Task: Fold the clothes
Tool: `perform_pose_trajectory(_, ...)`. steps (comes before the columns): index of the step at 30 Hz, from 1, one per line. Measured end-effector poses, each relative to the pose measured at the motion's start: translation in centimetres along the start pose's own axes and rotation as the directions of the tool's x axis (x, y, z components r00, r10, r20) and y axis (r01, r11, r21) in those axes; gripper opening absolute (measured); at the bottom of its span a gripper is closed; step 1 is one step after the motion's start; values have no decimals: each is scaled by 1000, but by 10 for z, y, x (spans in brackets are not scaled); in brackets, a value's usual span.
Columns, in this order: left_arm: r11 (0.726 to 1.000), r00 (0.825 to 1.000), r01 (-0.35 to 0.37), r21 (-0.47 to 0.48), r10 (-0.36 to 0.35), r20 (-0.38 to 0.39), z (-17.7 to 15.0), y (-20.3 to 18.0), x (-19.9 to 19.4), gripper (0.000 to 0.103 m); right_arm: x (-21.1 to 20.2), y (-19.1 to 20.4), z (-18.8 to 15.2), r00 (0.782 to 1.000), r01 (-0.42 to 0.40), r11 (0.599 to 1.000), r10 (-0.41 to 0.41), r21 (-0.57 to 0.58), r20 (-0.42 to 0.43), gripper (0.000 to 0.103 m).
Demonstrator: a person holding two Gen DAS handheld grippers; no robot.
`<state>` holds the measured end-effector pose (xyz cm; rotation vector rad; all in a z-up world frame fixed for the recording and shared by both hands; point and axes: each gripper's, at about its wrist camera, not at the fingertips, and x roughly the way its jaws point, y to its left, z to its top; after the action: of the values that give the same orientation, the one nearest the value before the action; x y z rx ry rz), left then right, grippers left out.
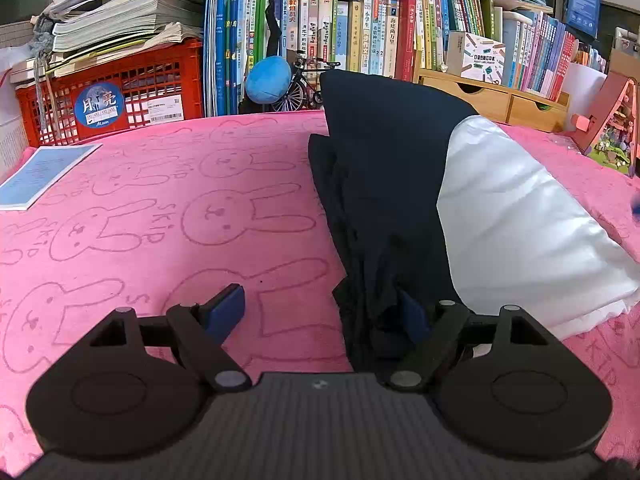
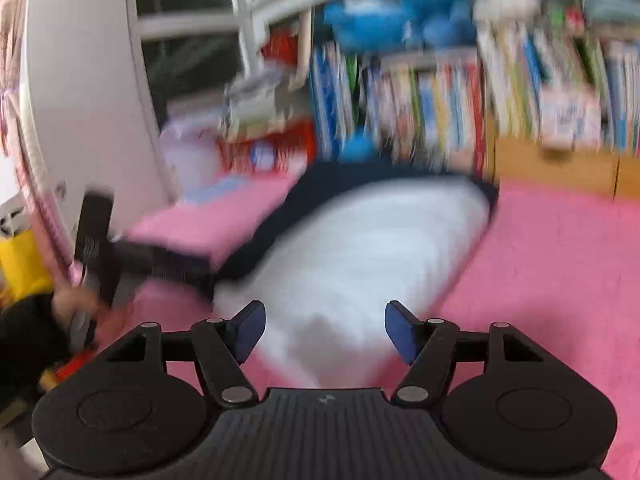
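The garment (image 1: 400, 184) looks partly folded, not finished. In the left wrist view it lies on the pink rabbit-print towel (image 1: 160, 208) as a long bundle running away from the left gripper (image 1: 320, 312): a navy part (image 1: 384, 152) toward the middle and a white part (image 1: 520, 216) laid along its right side. The navy cloth bunches up in loose wrinkles right at the gripper's right finger (image 1: 414, 316), so that near edge is not yet flat or squared.

The left gripper's fingers stand wide apart. The left blue pad sits over bare towel; the right pad is half hidden by the crumpled navy hem, touching or just beside it. Nothing is pinched between them.

The right wrist view is blurred. The right gripper (image 2: 325, 330) also has its fingers apart, with only air between the pads, and the white part (image 2: 360, 248) lies just ahead of and below them, the navy edge (image 2: 280, 216) beyond and to the left.

My reading: a lengthwise fold is done and both tools are free of the cloth. What seems left is smoothing the near navy end and folding the long bundle across into a compact stack
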<state>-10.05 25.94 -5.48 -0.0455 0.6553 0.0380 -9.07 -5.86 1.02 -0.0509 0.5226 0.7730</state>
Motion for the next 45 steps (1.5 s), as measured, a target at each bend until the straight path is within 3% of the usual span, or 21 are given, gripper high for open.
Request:
perform_pose_trajectory(3,1000,1000,-2,1,2,1,0,0,-1,82,45,19,32,997,75,995,-76,-69,-10,56)
perform_pose_trajectory(8,1000,1000,-4,1,4,2,-1,-1,-1,82,161,57,64,985,48,982,-77,-184,-157,33)
perform_pose_trajectory(11,1000,1000,-5,8,5,1,-1,-2,-1,82,221,63,75,970,103,973,-144,-207,-194,31)
perform_pose_trajectory(16,1000,1000,3,4,-3,0,-1,0,-1,82,293,53,84,949,145,971,-190,-189,-250,28)
perform_pose_trajectory(20,1000,1000,7,0,-7,0,-1,1,-1,82,323,45,92,949,141,978,-178,-156,-260,26)
perform_pose_trajectory(24,1000,1000,12,-7,-12,0,-1,2,-2,82,344,18,101,952,133,991,-129,-5,-278,26)
perform_pose_trajectory(26,1000,1000,16,-11,-16,0,-1,3,-2,82,348,19,103,949,147,989,-144,-11,-279,26)
perform_pose_trajectory(30,1000,1000,17,-9,-17,-1,-1,3,-2,83,332,18,108,954,131,991,-126,-1,-271,30)
perform_pose_trajectory(32,1000,1000,18,-9,-18,-2,-1,3,-2,84,300,12,110,974,98,993,-80,73,-213,54)
perform_pose_trajectory(34,1000,1000,20,-10,-20,-3,-1,3,-2,84,258,4,110,989,45,991,-26,128,-145,63)
perform_pose_trajectory(37,1000,1000,23,-12,-23,-4,-1,3,-2,85,185,-5,95,997,-14,992,24,122,-78,65)
perform_pose_trajectory(41,999,999,41,-36,-41,-1,-1,8,-3,93,98,-18,48,998,-35,991,41,126,-47,71)
perform_pose_trajectory(43,997,999,32,-74,-32,-3,-1,13,-4,100,71,-20,23,998,-6,994,13,111,-66,71)
perform_pose_trajectory(45,995,1000,12,-103,-13,-10,0,17,-6,101,50,-15,-2,995,47,997,-41,60,-87,71)
